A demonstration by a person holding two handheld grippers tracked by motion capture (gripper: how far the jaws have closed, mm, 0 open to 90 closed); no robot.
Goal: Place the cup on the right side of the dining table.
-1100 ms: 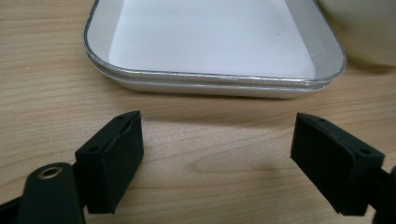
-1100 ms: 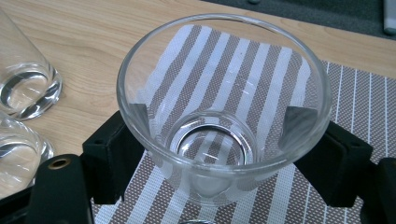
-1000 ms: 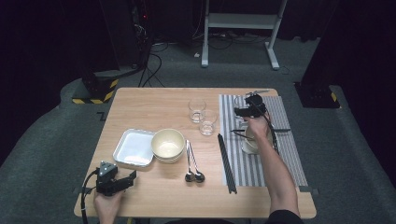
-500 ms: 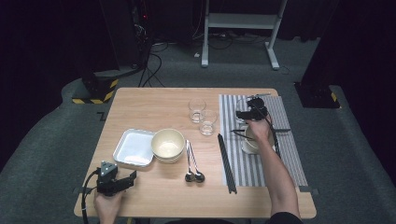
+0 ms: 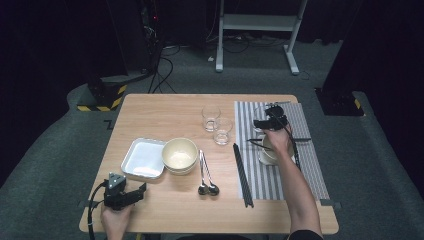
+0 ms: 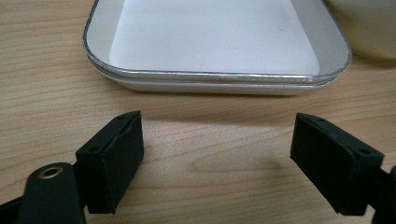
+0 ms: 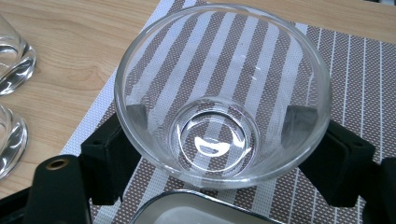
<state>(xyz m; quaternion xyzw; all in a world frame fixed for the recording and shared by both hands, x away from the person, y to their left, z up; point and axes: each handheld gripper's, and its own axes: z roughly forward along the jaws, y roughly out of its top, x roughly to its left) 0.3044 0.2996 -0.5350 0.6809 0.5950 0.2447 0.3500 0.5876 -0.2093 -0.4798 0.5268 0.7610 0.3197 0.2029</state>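
My right gripper [image 5: 261, 123] hangs over the far part of the striped placemat [image 5: 306, 167], shut on a clear glass [image 7: 219, 93]. In the right gripper view its two black pads [image 7: 109, 154] press the glass's lower wall from both sides, and the mat's stripes [image 7: 364, 70] show through it. My left gripper [image 5: 141, 189] rests at the table's near left corner, open, with bare wood between its jaws [image 6: 217, 158]. Just beyond it lies a white square tray [image 6: 215, 37].
A cream bowl [image 5: 179, 154] stands beside the tray [image 5: 142, 159], with two spoons [image 5: 205, 172] to its right. Two more glasses [image 5: 216, 124] stand left of the mat. Black chopsticks [image 5: 242, 175] lie along the mat's left edge; a white dish [image 5: 270, 156] sits under my right forearm.
My right gripper has moved slightly nearer to me with the glass in it. The left gripper has stayed where it was.
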